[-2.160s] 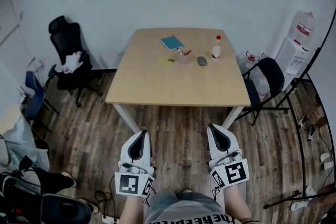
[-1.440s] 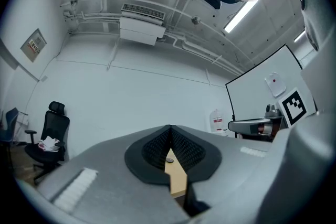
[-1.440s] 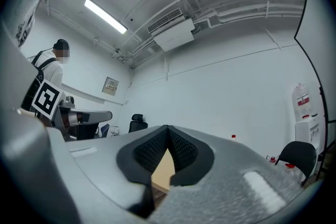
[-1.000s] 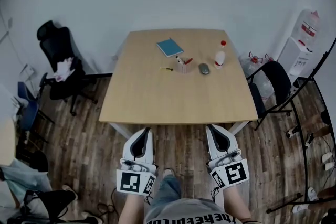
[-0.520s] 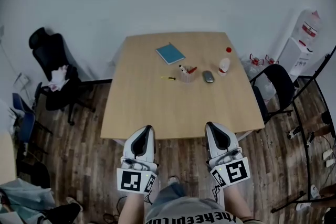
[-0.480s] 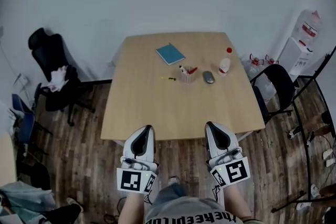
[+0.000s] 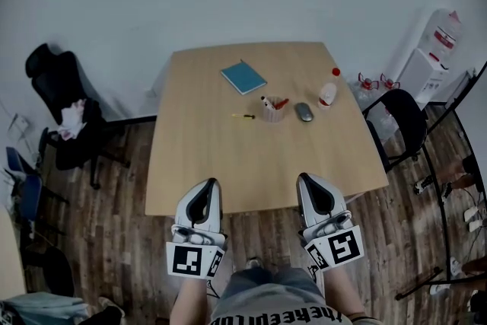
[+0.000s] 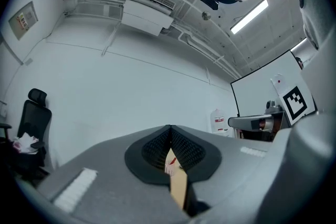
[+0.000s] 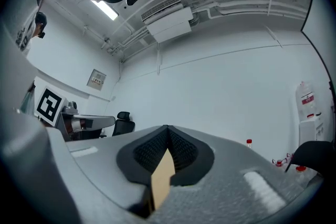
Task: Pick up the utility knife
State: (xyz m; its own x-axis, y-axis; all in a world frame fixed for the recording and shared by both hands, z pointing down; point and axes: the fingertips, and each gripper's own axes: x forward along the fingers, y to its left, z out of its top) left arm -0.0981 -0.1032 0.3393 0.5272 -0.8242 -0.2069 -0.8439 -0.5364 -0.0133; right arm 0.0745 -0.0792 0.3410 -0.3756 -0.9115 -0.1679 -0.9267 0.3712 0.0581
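The utility knife (image 7: 243,116), small and yellow with a dark end, lies on the wooden table (image 7: 221,179), left of a pen cup (image 7: 272,110). Both grippers hover at the table's near edge, far short of the knife. My left gripper (image 7: 210,184) is shut and holds nothing. My right gripper (image 7: 304,180) is shut too, also with nothing in it. In the left gripper view the jaws (image 8: 170,127) meet at their tips, and only a sliver of table shows between them. The right gripper view shows its jaws (image 9: 167,127) closed the same way.
A blue notebook (image 7: 243,78), a grey mouse (image 7: 304,112) and a red-capped bottle (image 7: 328,91) also sit on the far half of the table. A black chair (image 7: 399,118) stands to the right, an office chair (image 7: 65,106) to the left, and a water dispenser (image 7: 426,65) at the far right wall.
Both grippers and the head have come forward to the table; its near edge now lies just beyond the jaw tips. Both grippers have stayed shut.
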